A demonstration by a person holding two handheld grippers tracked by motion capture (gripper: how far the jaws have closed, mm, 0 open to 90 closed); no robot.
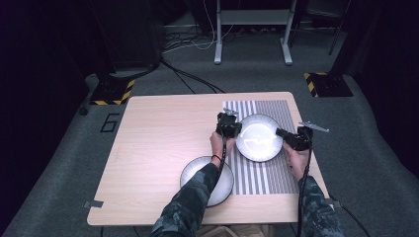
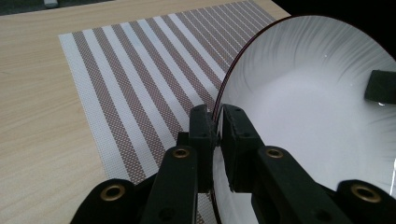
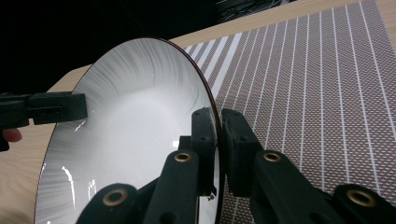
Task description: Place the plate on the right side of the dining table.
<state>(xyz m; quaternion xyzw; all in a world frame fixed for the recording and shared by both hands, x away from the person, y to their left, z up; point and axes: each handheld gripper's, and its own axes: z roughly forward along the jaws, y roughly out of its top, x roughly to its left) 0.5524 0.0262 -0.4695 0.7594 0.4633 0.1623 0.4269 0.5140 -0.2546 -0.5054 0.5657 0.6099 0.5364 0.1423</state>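
High view: a round white ceramic plate with a dark rim (image 1: 259,137) sits over the brown-and-white striped woven placemat (image 1: 257,177), between the left gripper (image 1: 228,126) and right gripper (image 1: 292,139); a second round white plate (image 1: 222,185) lies nearer, to the left.

Left gripper view: jaws pinch the rim (image 2: 223,91).

Right gripper view: jaws clamp the opposite edge, and the plate looks tilted clear of the mat, so lowering must be level.

A light wooden table (image 1: 158,148) stands on grey carpet. A striped placemat (image 1: 257,180) lies flat on its right half, reaching close to the far edge. Just left of the placemat, near the front edge, a white plate (image 1: 193,174) rests on the bare wood.
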